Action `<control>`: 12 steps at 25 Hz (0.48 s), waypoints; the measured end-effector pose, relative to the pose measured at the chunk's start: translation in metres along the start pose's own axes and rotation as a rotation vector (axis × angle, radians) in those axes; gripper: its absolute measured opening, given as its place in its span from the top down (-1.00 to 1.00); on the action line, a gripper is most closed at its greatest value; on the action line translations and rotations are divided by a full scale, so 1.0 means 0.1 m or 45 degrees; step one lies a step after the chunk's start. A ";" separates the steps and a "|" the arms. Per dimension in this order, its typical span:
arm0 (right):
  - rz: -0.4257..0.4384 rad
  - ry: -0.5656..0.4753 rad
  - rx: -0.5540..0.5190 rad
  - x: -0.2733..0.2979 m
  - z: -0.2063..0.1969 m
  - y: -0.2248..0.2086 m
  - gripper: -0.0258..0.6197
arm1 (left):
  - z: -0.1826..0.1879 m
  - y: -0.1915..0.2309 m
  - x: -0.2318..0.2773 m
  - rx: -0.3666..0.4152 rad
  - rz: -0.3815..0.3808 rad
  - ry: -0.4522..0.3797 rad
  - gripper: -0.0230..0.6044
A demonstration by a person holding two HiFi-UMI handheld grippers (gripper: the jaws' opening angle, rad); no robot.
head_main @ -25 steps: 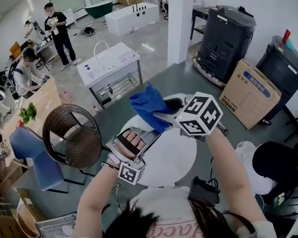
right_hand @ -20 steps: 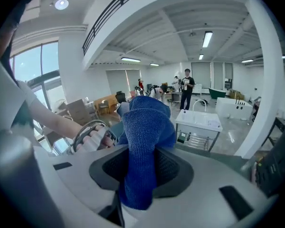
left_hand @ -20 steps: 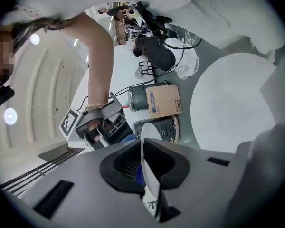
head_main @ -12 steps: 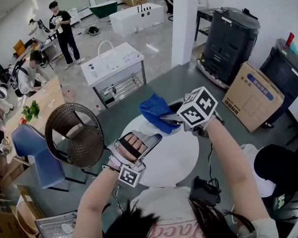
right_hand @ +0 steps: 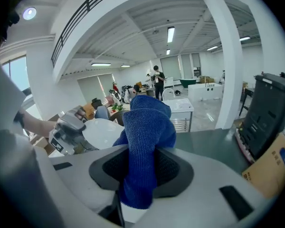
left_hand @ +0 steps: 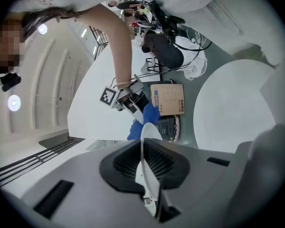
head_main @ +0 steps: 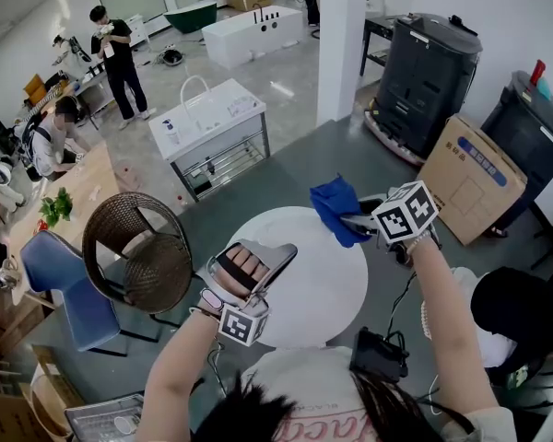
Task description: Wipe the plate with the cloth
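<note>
Plate [left_hand: 146, 167] gripped by its edge in left gripper [head_main: 275, 254], jaws almost together on the thin white rim. Held over round white table [head_main: 327, 302]. Blue cloth [head_main: 336, 208] pinched firmly in right gripper [head_main: 364, 221] (bunched up, sticking out well past the jaws). Seen to the right of plate in head view, near far edge of table, apart from plate.

The cloth [right_hand: 147, 127] is deep blue. The plate [right_hand: 102, 133] is plain white, as is the round table [head_main: 323, 293]. Left tongs [left_hand: 143, 144] and right tongs [right_hand: 140, 156] are grey with black pads and black-and-white square markers. The box [head_main: 463, 175] is brown with a blue label.
</note>
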State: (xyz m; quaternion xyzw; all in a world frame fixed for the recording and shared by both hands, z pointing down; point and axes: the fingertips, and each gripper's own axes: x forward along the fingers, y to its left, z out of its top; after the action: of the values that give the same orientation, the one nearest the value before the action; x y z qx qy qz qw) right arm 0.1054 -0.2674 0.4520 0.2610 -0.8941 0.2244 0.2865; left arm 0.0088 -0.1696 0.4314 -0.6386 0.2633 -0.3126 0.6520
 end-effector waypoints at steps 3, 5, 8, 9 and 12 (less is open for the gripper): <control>-0.094 -0.102 0.005 -0.05 -0.09 -0.13 0.51 | -0.02 0.05 0.02 -0.116 0.003 0.017 0.85; -0.138 -0.212 0.034 -0.12 -0.08 -0.14 0.51 | -0.07 0.03 0.04 -0.258 -0.024 0.043 0.85; -0.206 -0.348 0.045 -0.25 -0.04 -0.06 0.51 | -0.20 0.08 0.05 -0.545 -0.024 0.100 0.85; -0.227 -0.382 0.033 -0.28 -0.03 -0.01 0.51 | -0.26 0.11 0.05 -0.654 -0.012 0.121 0.85; -0.310 -0.449 -0.041 -0.35 -0.02 0.12 0.51 | -0.45 0.21 0.07 -0.984 0.044 0.171 0.85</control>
State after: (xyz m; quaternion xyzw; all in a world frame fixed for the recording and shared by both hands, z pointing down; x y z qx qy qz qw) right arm 0.1240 -0.2449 0.4287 0.3978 -0.8957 0.1247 0.1547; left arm -0.0183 -0.2047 0.4087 -0.8105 0.4145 -0.2204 0.3502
